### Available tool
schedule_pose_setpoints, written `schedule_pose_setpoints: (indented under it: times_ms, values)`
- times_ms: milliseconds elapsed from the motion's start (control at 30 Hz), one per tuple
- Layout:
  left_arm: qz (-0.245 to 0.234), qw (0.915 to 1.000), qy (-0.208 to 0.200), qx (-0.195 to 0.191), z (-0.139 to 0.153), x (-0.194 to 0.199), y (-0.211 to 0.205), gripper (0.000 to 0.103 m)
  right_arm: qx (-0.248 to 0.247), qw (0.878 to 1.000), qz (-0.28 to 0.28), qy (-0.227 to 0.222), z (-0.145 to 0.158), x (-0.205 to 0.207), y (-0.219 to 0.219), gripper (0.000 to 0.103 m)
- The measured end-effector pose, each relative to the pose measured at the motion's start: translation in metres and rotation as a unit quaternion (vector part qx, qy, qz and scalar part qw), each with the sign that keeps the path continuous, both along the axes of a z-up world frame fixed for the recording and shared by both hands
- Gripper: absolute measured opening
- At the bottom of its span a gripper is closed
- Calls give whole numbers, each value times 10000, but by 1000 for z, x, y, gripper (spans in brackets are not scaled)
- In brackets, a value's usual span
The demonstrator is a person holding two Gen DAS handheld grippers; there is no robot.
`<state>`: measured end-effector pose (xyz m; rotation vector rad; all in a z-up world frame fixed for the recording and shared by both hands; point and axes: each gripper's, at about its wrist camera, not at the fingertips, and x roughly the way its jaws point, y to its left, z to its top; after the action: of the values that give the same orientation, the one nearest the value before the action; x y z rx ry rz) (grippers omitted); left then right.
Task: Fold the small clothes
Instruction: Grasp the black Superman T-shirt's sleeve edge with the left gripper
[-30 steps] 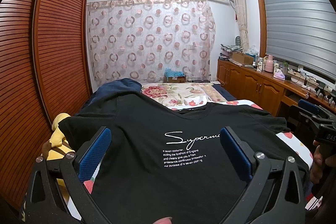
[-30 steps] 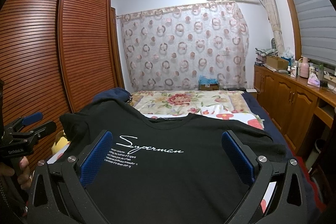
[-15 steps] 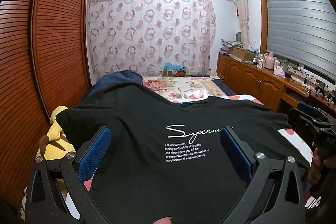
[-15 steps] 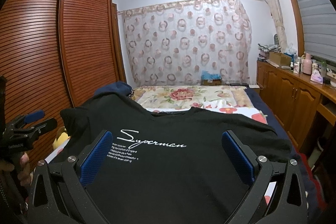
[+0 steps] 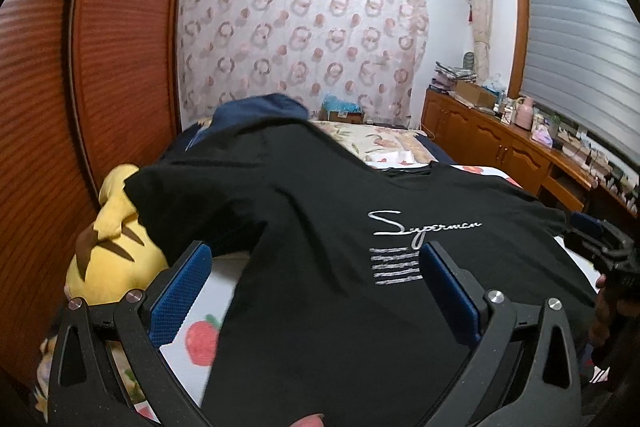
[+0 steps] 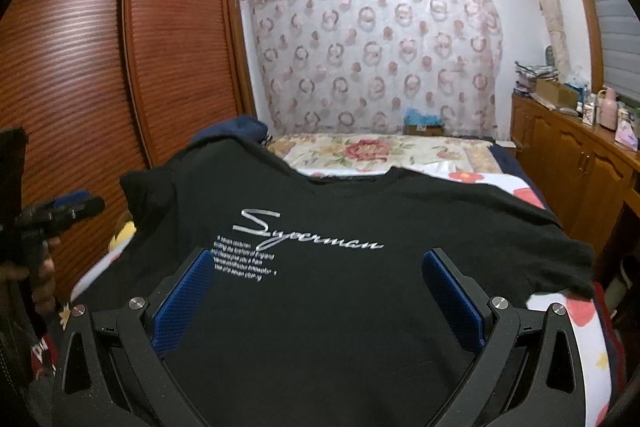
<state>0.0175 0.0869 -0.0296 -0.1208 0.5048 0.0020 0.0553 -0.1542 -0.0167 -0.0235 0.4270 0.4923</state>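
Left wrist view alone shows a yellow plush toy with brown stripes at the bed's left edge, beside the black cotton T-shirt with white script print; right wrist view shows that shirt spread over the floral-sheeted bed, its sleeve reaching the right edge. Left gripper and right gripper both hover spread wide, holding nothing. Bare sheet lies beyond the collar.
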Motion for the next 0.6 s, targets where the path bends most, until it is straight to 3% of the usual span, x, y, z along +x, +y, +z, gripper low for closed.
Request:
schedule_pose_setpoints:
  times_ms: [233, 300, 367, 600]
  values:
    - [202, 9997, 93, -84, -8, 6, 41, 102, -227, 9993, 258, 146, 6, 19, 5, 103]
    - [192, 9995, 174, -185, -13, 10, 56, 99, -288, 9989, 344, 157, 8, 22, 6, 103]
    - [100, 9988, 323, -348, -22, 17, 69, 88, -342, 9982, 457, 170, 10, 29, 9, 103]
    - [131, 9954, 828, -456, -54, 49, 106, 72, -489, 9964, 669, 171, 9, 42, 13, 103]
